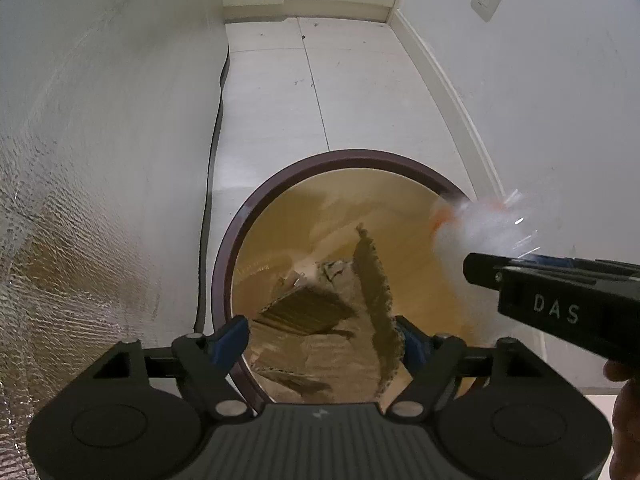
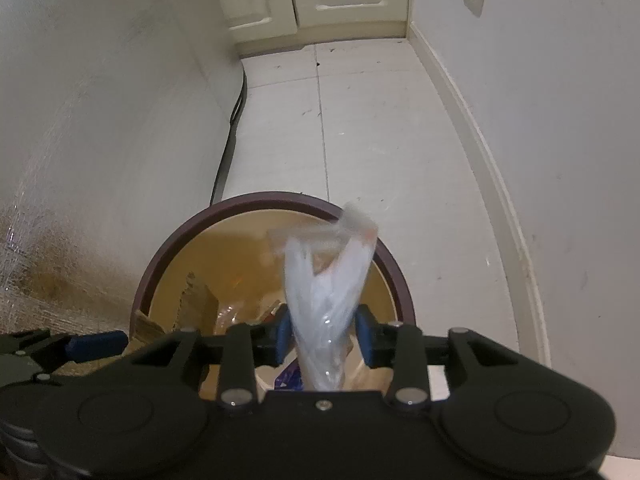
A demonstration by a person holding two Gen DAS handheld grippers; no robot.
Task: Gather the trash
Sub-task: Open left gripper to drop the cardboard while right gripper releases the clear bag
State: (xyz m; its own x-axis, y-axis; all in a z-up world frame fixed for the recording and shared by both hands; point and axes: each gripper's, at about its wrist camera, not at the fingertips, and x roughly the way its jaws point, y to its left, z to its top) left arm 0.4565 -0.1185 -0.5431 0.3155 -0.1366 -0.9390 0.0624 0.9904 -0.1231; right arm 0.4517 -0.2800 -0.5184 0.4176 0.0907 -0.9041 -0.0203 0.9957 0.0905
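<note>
Cardboard (image 1: 376, 300) leans in bin (image 1: 224, 264); left gripper (image 1: 324, 340) seemingly released.

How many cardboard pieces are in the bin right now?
2 that I can make out: a flat piece lying low, and a torn strip standing on edge beside it. More may be buried underneath in the bin.

Our grippers: left gripper (image 1: 324, 344) and right gripper (image 2: 323, 336) share matte black housings, blue finger pads (image 2: 282, 334), silver pivot screws, white "DAS" lettering.
</note>
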